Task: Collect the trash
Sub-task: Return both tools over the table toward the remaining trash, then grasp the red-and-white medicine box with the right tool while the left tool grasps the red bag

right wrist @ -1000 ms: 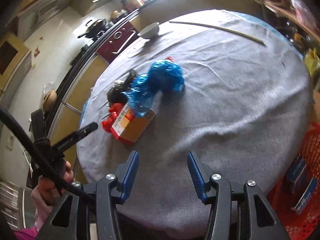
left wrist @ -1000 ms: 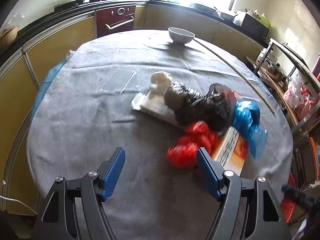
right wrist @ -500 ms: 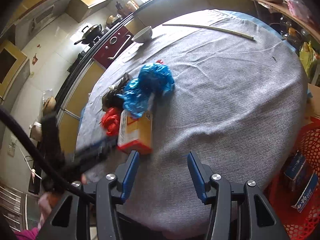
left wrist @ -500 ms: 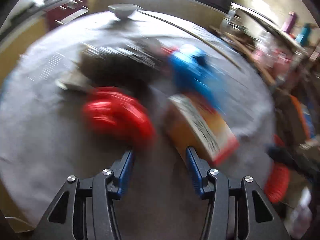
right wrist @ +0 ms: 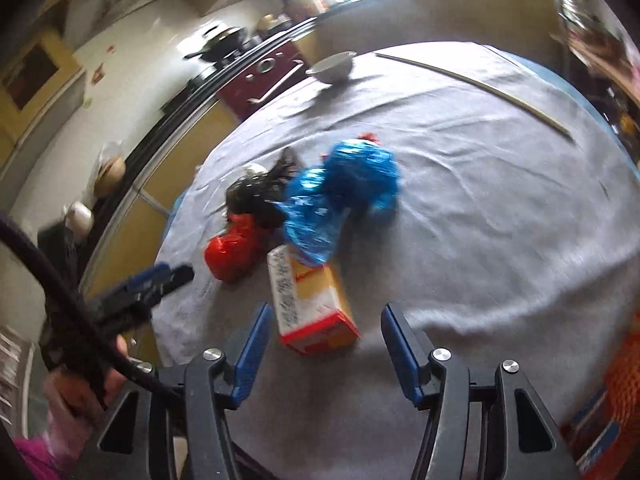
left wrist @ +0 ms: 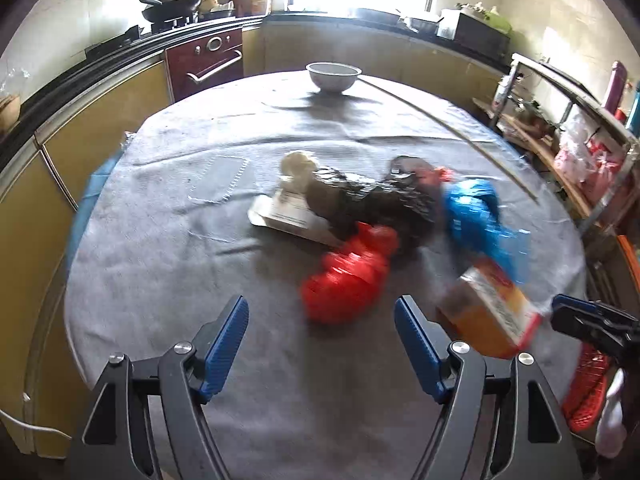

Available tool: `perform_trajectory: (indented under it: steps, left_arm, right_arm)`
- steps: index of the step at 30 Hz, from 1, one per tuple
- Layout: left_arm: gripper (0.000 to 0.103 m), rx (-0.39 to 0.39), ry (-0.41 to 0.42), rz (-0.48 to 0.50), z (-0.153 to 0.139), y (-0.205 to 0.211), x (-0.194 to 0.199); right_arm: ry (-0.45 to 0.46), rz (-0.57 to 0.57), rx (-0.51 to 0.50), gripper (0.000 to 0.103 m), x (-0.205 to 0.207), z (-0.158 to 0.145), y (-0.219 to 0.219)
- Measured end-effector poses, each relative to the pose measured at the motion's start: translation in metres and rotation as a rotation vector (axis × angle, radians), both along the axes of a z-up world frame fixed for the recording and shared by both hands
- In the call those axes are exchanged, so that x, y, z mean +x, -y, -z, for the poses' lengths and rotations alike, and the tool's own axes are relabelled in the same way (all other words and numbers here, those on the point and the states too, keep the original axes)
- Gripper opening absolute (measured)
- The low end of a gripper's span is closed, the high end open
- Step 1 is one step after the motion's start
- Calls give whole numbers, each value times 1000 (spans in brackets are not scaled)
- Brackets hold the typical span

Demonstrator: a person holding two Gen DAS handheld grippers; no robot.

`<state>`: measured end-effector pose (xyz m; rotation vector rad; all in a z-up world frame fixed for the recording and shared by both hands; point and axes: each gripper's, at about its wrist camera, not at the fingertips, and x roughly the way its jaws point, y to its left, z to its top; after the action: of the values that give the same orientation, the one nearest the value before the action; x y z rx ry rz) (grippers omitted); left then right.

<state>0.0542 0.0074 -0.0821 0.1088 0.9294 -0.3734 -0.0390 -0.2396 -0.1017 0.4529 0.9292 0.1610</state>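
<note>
Your round table (left wrist: 160, 272), draped in a grey cloth, stands in a kitchen lined with yellow cabinets (left wrist: 100, 120), a maroon oven (left wrist: 206, 62) and a wok (left wrist: 172, 2) on the hob beneath a bright window. A white bowl (left wrist: 332, 77) sits at the far edge, and a thin pale stick (left wrist: 452, 130) lies along the right side.

The trash is heaped near the table's middle: a red bag (left wrist: 348, 280), a black bag (left wrist: 372, 204), a blue bag (left wrist: 476, 216), an orange carton (left wrist: 488, 316), a flat white packet (left wrist: 288, 216) and a pale crumpled wad (left wrist: 298, 164) all touch or overlap one another.

Your left gripper (left wrist: 320, 344) hovers wide open just short of the red bag, gripping nothing. Your right gripper (right wrist: 322, 344) is also spread wide, its blue pads flanking the near end of the orange carton (right wrist: 316, 304) without closing on it.

Only the left view shows the white packet, a wire shelf (left wrist: 576, 128) of bags to the right and the right tool's tip (left wrist: 592, 320) by the carton. Only the right view shows your hand (right wrist: 80, 384) on the left tool, a black cable (right wrist: 60, 300) and an orange mesh basket (right wrist: 624, 380) beside the table.

The carton carries a white panel of dense print, too blurred to read.
</note>
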Motion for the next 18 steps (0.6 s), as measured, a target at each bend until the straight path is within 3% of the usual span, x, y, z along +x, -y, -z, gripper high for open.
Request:
perform_trajectory:
  steps: [3,8,14,15,16,18]
  left_arm:
    - [76,23,-30,17,13,5,17]
    - [76,-36,-87,93,24,13,24]
    - [76,-47,-134,70,35,20,37]
    - [71,-45,-138,68,36,21,38]
    - [59,-50,-144,72,38,21,38]
    - [52,-61,-161,83,40,23,38]
  right_arm:
    - [13,-31,-43,66,12,4,-13]
    - [0,-61,-63,66,25,12,-22]
    - [-23,-115,-104,66,35,20,-42]
    - [-26,-114,-119,66,36,22,-45]
    - [-29,-103,-141,66,37,25,-47]
    - [-35,-90,-164,66,38,29,-48]
